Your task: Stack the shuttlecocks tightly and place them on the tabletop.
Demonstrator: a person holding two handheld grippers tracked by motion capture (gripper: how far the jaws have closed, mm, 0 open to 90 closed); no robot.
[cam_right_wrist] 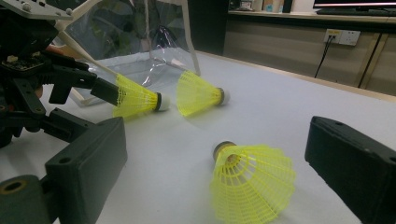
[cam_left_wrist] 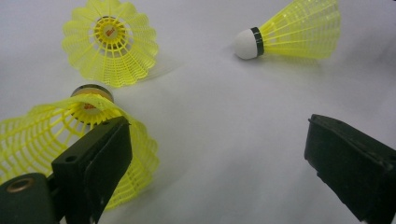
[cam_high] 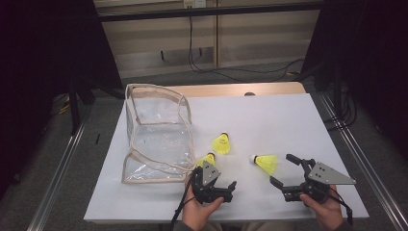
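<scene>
left gripper [cam_high: 215, 179] jaws are gaping wide, one touching the nearest shuttlecock [cam_high: 207, 159]; its long axis is lying flat, cork facing away. right gripper [cam_high: 285, 174] jaws are spreading wide, empty.

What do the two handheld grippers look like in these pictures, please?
Both are black, angular frames. The left gripper and the right gripper each carry a grey three-cornered plate with small holes on top, and a dark cable trails from each toward the table edge. In the gripper views the fingers are blocky matt black pads.
</scene>
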